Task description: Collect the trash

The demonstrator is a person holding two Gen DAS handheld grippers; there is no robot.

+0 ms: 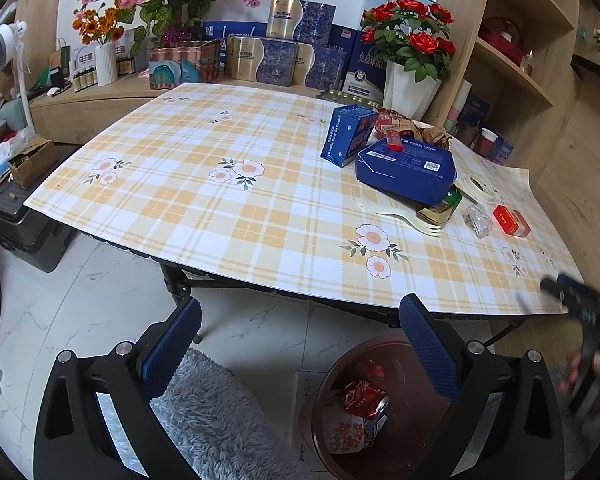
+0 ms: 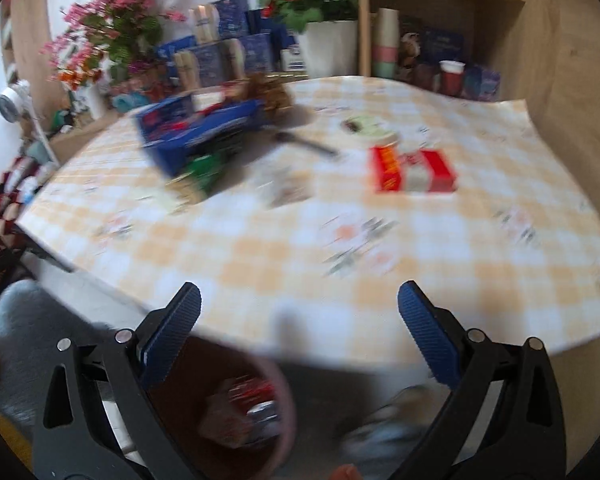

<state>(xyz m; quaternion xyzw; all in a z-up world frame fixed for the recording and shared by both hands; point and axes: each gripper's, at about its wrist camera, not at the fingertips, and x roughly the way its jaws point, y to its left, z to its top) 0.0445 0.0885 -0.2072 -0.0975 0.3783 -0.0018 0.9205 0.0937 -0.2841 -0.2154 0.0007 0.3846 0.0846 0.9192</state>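
A brown trash bin [image 1: 324,392] on the floor below the table's near edge holds a crushed red can [image 1: 362,394] and wrappers; it also shows blurred in the right wrist view [image 2: 284,396]. On the checked tablecloth [image 1: 220,208] lie two blue boxes [image 1: 406,168], crumpled brown paper [image 1: 428,132], a pale plastic fork [image 1: 396,214], a clear plastic piece [image 1: 478,220] and a red box [image 1: 510,220], also in the right wrist view [image 2: 414,170]. My left gripper [image 1: 300,340] is open and empty above the bin. My right gripper [image 2: 300,324] is open and empty at the table's near edge.
Flower pots [image 1: 410,88], gift boxes [image 1: 260,60] and a wooden shelf [image 1: 516,60] stand behind and right of the table. A grey fluffy cushion [image 1: 216,412] lies left of the bin. A black case [image 1: 16,216] sits on the floor at left.
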